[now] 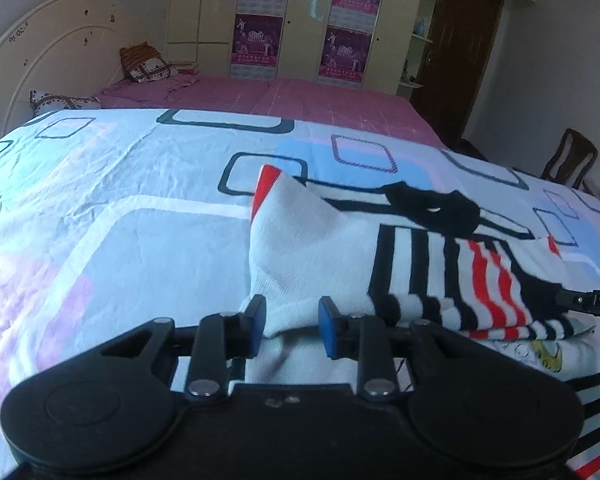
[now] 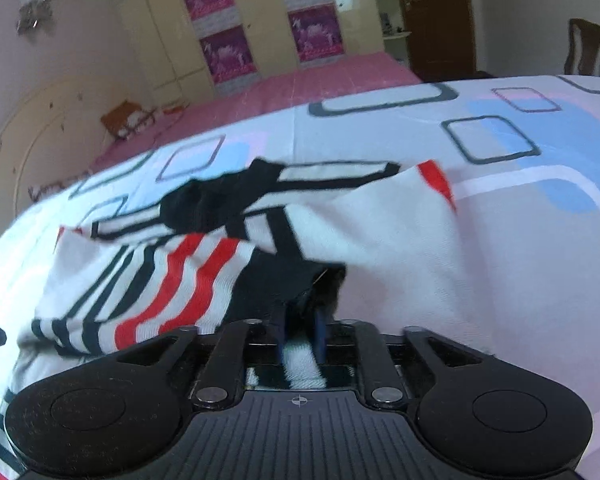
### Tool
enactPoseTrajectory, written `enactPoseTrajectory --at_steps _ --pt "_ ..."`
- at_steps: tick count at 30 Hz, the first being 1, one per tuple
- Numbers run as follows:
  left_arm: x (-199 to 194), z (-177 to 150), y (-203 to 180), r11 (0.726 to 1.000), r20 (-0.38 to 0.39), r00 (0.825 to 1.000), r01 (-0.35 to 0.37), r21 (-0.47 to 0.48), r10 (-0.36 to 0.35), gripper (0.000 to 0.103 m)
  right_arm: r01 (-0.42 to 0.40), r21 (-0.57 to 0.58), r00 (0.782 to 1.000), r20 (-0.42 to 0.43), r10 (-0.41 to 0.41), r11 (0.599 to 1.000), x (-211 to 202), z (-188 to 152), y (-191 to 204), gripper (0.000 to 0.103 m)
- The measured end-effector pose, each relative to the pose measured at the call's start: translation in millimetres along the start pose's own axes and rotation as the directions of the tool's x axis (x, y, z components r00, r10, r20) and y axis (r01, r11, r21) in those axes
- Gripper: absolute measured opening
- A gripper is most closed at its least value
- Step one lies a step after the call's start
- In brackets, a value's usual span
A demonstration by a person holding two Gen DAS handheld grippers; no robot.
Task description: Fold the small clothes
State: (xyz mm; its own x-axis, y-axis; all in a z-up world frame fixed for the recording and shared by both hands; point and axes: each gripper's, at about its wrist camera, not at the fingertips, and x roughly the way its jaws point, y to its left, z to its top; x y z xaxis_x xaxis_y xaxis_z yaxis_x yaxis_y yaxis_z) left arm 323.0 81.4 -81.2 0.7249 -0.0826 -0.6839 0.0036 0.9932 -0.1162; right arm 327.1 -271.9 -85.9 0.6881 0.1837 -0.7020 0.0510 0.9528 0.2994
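The small striped shirt (image 1: 340,240) lay on a bedsheet (image 1: 120,220) printed with rounded rectangles, white with black and red stripes and a black collar. In the left wrist view the left gripper (image 1: 292,322) stood with its blue-padded fingers (image 1: 256,320) apart; a white fold of the shirt's edge bulged up between them, and neither pad visibly pressed on the cloth. Ahead of those fingers one red-trimmed sleeve rose in a peak, and to their right the striped part was bunched in folds. At the right edge of that view a black finger of the other tool reached into the dark cloth.

In the right wrist view the right gripper (image 2: 300,328) had its fingers (image 2: 320,330) a narrow gap apart, with a strip of black-and-white striped fabric running between them; whether the pads pinched it could not be told. Black cloth of the shirt (image 2: 380,248) lay just beyond the fingertips, red stripes to their left, plain white to their right.
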Motion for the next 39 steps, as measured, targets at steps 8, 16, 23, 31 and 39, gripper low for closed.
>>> enactPoseTrajectory --at_steps 8,16,23,31,39 --pt "11.8 13.6 -15.9 0.999 0.019 1.0 0.024 0.023 -0.025 0.028 0.001 0.051 1.0 0.002 -0.001 0.999 9.1 15.9 -8.0 0.043" --pt "60.8 6.2 -25.0 0.999 -0.06 0.998 0.018 0.038 -0.016 0.028 0.012 0.027 0.997 -0.078 -0.01 1.0 43.0 13.8 0.3 0.043" --pt "65.4 -12.6 -22.5 0.998 -0.085 0.996 0.019 0.055 -0.014 0.026 -0.006 -0.098 1.0 -0.015 0.004 0.995 30.9 12.0 16.8 0.012" --pt "76.7 34.6 2.1 0.996 -0.027 0.996 -0.09 0.01 0.09 0.06 -0.024 -0.073 0.999 -0.046 0.021 0.997 34.8 11.4 6.2 0.016" --pt "126.2 58.4 15.6 1.0 -0.05 0.998 -0.025 -0.009 0.024 0.055 -0.051 0.024 0.998 -0.045 0.052 0.998 39.0 24.0 -4.1 0.027"
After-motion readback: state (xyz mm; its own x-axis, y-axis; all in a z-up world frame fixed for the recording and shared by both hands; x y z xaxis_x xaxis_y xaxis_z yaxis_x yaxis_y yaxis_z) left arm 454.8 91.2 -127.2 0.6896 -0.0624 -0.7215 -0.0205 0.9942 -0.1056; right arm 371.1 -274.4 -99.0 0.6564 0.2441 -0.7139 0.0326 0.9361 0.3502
